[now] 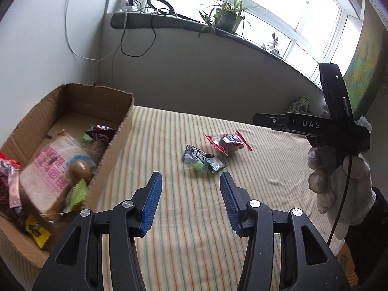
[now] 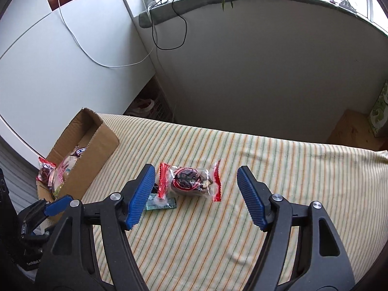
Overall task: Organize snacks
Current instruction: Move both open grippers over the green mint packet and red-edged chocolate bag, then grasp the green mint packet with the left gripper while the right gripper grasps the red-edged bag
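Striped cloth (image 2: 242,218) covers table. Cardboard box (image 1: 114,140) at 9 o'clock, part-filled with snacks incl. bread pack (image 1: 48,179). Left gripper (image 1: 191,181) jaws apart, empty, above cloth. Right gripper (image 2: 196,179) jaws apart, nothing clamped. Red-edged snack packet (image 2: 191,181) on cloth between its fingers, untouched. Small green packet (image 2: 167,203) at its 7 o'clock.

Worktop (image 2: 266,206) covered with striped cloth, yellow, green and orange lines. Cardboard box (image 2: 97,155) set at left end, open top, filled with snacks. Red-edged clear packet (image 2: 189,181) laid near middle. Two small packets, black-white (image 1: 195,155) and green (image 1: 215,164), laid touching each other, just beside red-edged packet.
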The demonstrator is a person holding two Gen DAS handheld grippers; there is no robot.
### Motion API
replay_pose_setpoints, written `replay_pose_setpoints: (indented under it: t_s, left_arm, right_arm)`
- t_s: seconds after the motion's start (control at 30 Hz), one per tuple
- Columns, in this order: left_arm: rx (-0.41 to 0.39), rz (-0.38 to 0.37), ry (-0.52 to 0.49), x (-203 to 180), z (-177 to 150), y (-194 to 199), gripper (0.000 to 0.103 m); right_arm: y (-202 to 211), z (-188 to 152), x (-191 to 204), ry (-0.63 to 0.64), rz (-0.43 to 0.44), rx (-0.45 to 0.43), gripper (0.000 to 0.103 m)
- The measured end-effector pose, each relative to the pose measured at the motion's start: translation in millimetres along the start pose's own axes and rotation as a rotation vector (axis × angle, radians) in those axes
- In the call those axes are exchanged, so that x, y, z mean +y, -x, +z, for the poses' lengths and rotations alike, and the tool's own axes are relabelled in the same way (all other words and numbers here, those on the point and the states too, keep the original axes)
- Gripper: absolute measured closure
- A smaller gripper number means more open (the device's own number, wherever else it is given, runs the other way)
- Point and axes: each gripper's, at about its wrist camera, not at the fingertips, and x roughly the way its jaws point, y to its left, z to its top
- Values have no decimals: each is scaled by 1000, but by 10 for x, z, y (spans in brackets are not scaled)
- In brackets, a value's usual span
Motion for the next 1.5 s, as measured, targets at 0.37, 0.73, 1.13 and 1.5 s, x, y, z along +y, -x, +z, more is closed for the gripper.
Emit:
replay_pose_setpoints:
  t_s: [0.37,0.73,1.13,1.5]
  left_arm:
    - [80,-24,-39,-139,50,-475,55]
    - [94,-55,-163,-376,253,-819,56]
    - [193,-102,-246,-437,190,-1041,61]
    - [182,-15,-362,-655,203,-1179,63]
  right_arm:
    - [-670,207,157,137,72,149,30]
    - [-973,292,-11,121,169,279,36]
    - [-798,57,-88,108,229,336,46]
    - [-753,-27,-84,153,175,337,46]
